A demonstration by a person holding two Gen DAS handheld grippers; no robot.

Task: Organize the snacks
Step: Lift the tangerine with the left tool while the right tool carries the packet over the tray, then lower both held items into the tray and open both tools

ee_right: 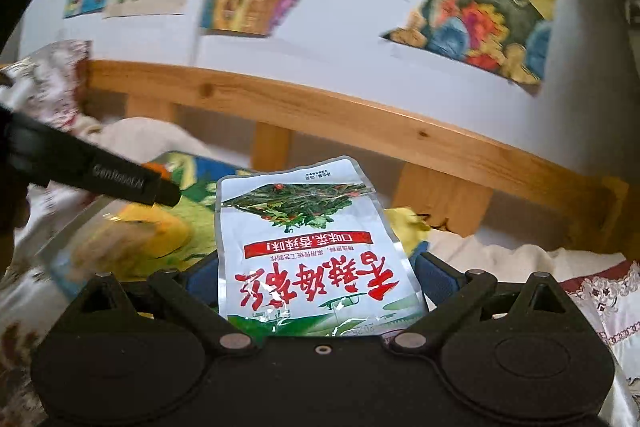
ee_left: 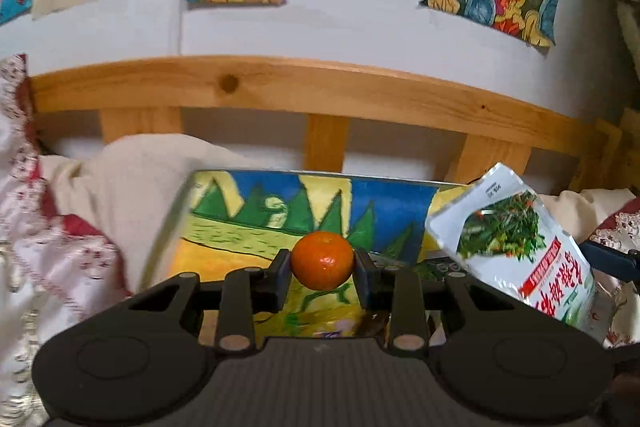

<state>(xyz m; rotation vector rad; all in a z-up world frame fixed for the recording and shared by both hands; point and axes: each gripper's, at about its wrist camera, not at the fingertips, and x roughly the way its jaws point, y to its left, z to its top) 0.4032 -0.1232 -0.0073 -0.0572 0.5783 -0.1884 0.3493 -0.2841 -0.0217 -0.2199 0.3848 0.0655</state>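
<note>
Left wrist view: the left gripper [ee_left: 322, 277] pinches a small orange mandarin [ee_left: 322, 259] between its fingers, above a painted board [ee_left: 256, 219]. The right gripper [ee_right: 320, 279] clamps a silver snack pouch [ee_right: 308, 247] — long axis running away from the camera, print upside down — before the wooden bed rail [ee_right: 360, 123].

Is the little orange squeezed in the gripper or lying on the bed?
Squeezed. The orange sits off the bed between the left gripper pads, which press both its sides.
</note>
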